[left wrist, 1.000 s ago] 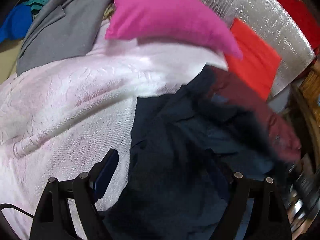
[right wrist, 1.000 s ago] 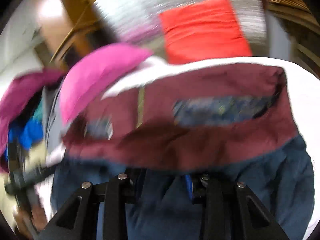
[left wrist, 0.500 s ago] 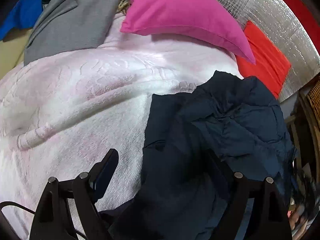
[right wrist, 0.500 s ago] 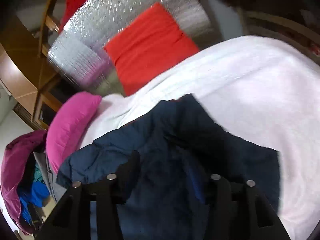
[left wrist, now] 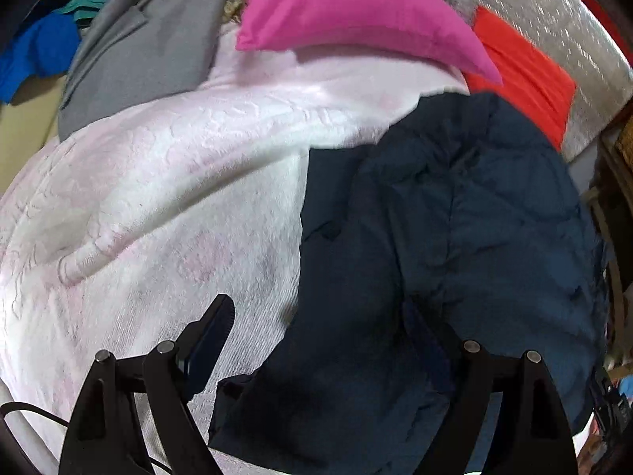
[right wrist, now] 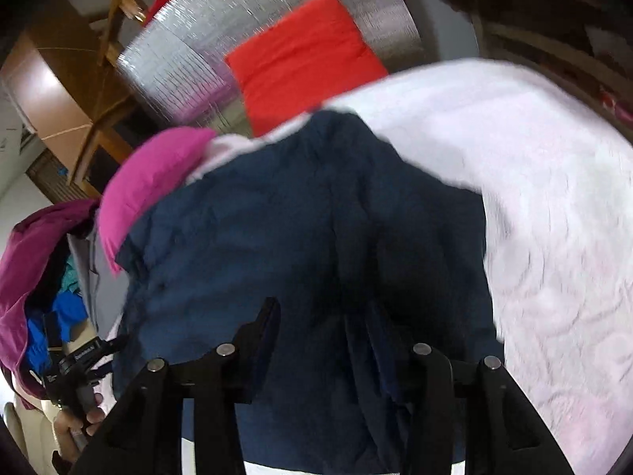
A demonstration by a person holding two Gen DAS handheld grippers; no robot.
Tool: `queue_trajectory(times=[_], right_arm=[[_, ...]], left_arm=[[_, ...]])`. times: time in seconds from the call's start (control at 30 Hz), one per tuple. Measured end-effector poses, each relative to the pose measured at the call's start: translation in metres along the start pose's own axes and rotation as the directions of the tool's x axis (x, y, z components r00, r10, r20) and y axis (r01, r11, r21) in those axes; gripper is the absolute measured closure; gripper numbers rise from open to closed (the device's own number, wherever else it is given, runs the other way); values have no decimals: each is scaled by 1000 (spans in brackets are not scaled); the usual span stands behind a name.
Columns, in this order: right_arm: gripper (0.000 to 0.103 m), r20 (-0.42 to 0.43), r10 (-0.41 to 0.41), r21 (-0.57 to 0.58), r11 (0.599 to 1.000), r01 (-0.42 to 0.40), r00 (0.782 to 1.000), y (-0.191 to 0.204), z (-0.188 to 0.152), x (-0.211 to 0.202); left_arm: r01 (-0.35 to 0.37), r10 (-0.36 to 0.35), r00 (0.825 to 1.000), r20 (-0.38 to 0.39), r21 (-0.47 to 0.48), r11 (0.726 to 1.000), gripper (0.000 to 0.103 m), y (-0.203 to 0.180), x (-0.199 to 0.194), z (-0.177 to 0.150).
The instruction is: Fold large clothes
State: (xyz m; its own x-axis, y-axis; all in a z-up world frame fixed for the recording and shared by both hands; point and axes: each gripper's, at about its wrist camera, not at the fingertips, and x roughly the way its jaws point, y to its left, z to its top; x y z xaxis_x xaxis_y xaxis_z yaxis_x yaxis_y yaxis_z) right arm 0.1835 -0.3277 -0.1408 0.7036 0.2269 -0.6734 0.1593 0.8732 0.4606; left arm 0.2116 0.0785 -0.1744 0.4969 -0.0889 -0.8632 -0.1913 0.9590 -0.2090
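A navy padded jacket lies spread, navy side up, on a pale pink blanket that covers the bed. My left gripper hovers at the jacket's near left edge. It stands wide open: its left finger is over the blanket, its right finger is dark against the jacket. In the right wrist view the jacket fills the middle. My right gripper is low over it. Its jaws are closing with jacket cloth between them, and a loose fold lies by the right finger. The pads do not visibly pinch it.
A pink pillow lies at the head of the bed, beside a red cushion against a silver foil mat. Grey, blue and teal clothes are heaped at far left. A hand holds the other gripper.
The jacket's maroon-lined half, lifted a second ago, has been turned over and dropped flat, navy side up. My right gripper has let it go and pulled back. The left gripper barely moved.
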Motion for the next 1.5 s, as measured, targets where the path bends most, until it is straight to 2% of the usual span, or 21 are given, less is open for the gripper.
queue_trajectory(times=[0.17, 0.27, 0.37, 0.43, 0.57, 0.67, 0.77, 0.87, 0.97, 1.03, 1.1, 1.23, 1.4, 1.5], right_arm=[[54, 5, 12, 12, 1000, -12, 1000, -2, -5, -5], [53, 16, 71, 64, 995, -72, 997, -8, -7, -17], [50, 34, 92, 87, 992, -95, 995, -10, -12, -33], [40, 46, 111, 107, 988, -116, 993, -11, -16, -42], [37, 67, 152, 152, 975, -160, 986, -15, -34, -61], [31, 63, 183, 207, 959, -192, 981, -21, -53, -71], [31, 44, 186, 248, 950, -191, 982, -27, -67, -76], [30, 35, 188, 290, 938, -190, 982, -31, -76, -73], [30, 14, 190, 340, 922, -184, 982, -39, -83, -64], [30, 13, 172, 365, 916, -165, 985, -44, -84, -59], [30, 11, 168, 404, 901, -158, 986, -52, -84, -50], [30, 21, 176, 456, 874, -166, 984, -62, -77, -34], [25, 41, 186, 474, 861, -183, 982, -65, -65, -16], [25, 53, 186, 481, 856, -188, 981, -65, -60, -10]], left_arm=[[27, -28, 999, -34, -30, 999, 13, 9, 2, -3], [12, -12, 1000, 1, -11, 1000, 14, 9, -14, -9], [10, -11, 999, 47, 23, 1000, 14, 6, -36, -19], [14, -17, 997, 70, 38, 999, 14, 4, -49, -26], [42, -45, 995, 84, 41, 998, 14, 8, -68, -45], [95, -94, 994, 62, -10, 995, 14, 16, -73, -60], [145, -142, 989, 32, -96, 985, 14, 31, -72, -77], [163, -164, 986, 3, -154, 975, 14, 43, -69, -93], [217, -232, 973, -21, -277, 936, 14, 58, -61, -103], [235, -253, 967, -16, -317, 919, 14, 62, -57, -102], [255, -268, 963, 6, -330, 909, 14, 61, -53, -98], [325, -335, 942, 40, -366, 872, 14, 56, -42, -87], [374, -373, 924, 83, -397, 838, 14, 53, -27, -73], [411, -406, 907, 110, -439, 799, 14, 55, -19, -71]])
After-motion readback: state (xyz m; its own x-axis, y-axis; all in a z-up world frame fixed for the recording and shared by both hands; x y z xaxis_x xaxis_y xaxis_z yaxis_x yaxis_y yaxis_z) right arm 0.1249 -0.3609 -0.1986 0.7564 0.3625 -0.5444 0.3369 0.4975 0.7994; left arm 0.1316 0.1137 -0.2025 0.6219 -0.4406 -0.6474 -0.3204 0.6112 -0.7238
